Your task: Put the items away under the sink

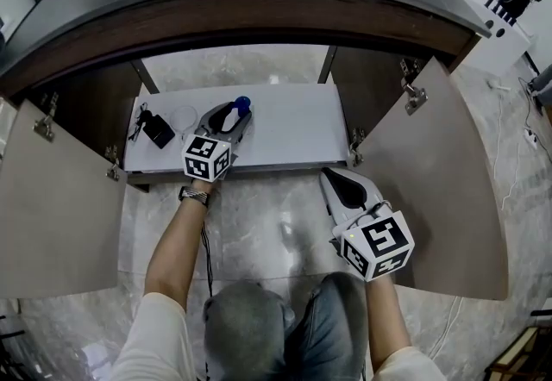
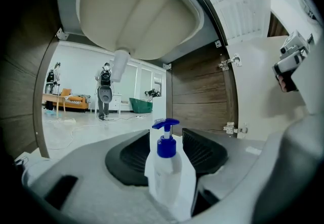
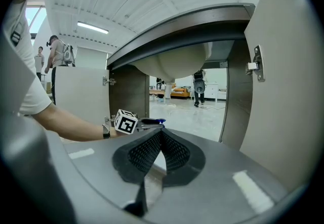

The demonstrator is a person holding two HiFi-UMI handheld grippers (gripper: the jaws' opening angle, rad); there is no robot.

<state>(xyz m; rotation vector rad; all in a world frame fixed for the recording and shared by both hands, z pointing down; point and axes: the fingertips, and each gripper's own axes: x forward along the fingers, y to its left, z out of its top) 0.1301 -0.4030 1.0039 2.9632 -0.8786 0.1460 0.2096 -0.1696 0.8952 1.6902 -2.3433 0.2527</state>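
We've got the left gripper (image 1: 235,115) inside the open cabinet under the sink, jaws spread wide. The blue-capped pump bottle (image 2: 168,170) stands upright between them on the white shelf (image 1: 293,134), pads off it as far as we can tell. Just left of it lie a black item (image 1: 158,130) and perhaps a clear round lid (image 1: 183,118). The right gripper (image 3: 161,134) hangs outside, jaws pinched together, empty.
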